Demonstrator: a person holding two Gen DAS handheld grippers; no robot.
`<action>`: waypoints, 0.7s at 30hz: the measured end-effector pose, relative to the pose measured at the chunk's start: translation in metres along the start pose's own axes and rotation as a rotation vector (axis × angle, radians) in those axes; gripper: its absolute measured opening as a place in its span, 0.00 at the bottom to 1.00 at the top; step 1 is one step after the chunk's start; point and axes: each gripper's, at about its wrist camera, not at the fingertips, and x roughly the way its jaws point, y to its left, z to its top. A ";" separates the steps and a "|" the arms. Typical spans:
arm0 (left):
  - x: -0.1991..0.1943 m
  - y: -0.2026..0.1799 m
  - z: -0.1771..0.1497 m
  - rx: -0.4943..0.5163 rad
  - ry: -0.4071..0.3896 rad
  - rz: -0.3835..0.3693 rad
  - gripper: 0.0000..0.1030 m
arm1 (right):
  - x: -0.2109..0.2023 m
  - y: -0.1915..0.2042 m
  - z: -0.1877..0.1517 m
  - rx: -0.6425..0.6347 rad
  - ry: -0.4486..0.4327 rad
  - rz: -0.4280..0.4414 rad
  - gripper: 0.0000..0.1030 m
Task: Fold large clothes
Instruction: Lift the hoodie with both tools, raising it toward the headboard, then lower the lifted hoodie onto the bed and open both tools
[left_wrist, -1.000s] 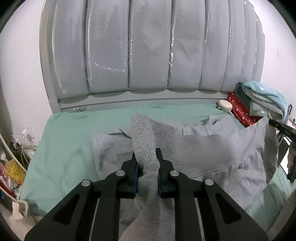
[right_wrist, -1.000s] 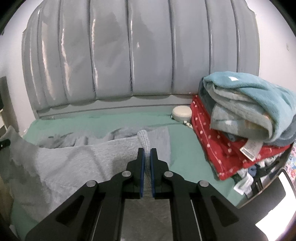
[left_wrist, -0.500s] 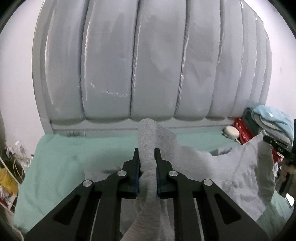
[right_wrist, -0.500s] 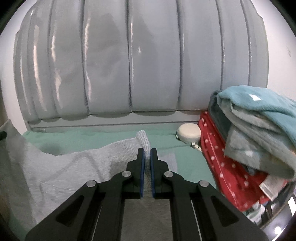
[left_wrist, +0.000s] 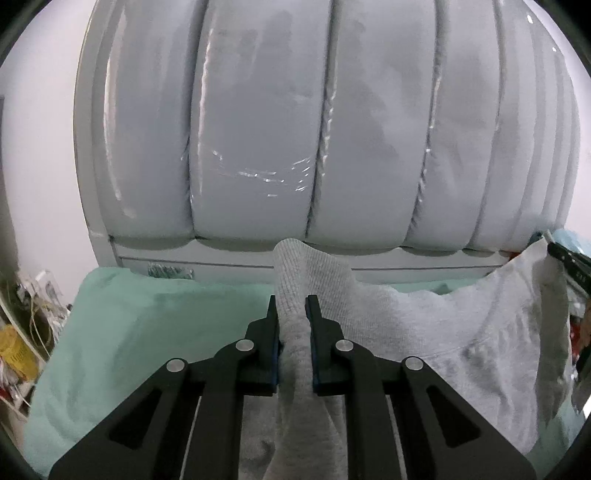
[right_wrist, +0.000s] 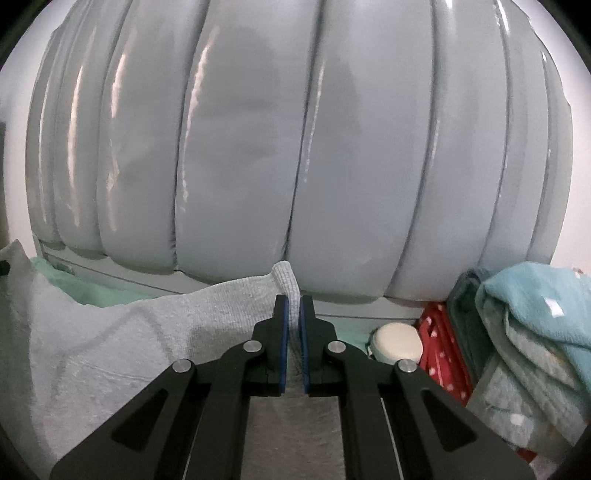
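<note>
Beside the gray garment, folded towels.

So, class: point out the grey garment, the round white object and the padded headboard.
grey garment (left_wrist: 424, 317): left wrist view, its hanging middle.
round white object (right_wrist: 397, 341): right wrist view, its top.
padded headboard (right_wrist: 236, 147): right wrist view, a centre panel.

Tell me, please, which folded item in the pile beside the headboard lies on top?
The light blue towel lies on top of the pile; the red white-dotted fabric sits lower, beneath the folds, next to the round white object.
</note>
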 end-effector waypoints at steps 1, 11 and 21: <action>0.003 0.001 0.000 -0.010 0.004 -0.003 0.13 | 0.003 0.001 0.000 -0.006 0.003 -0.006 0.05; 0.040 -0.008 -0.016 0.052 0.117 0.018 0.13 | 0.037 -0.007 -0.027 0.019 0.138 -0.048 0.05; 0.060 -0.014 -0.038 0.108 0.207 0.111 0.15 | 0.062 -0.007 -0.055 0.013 0.235 -0.027 0.05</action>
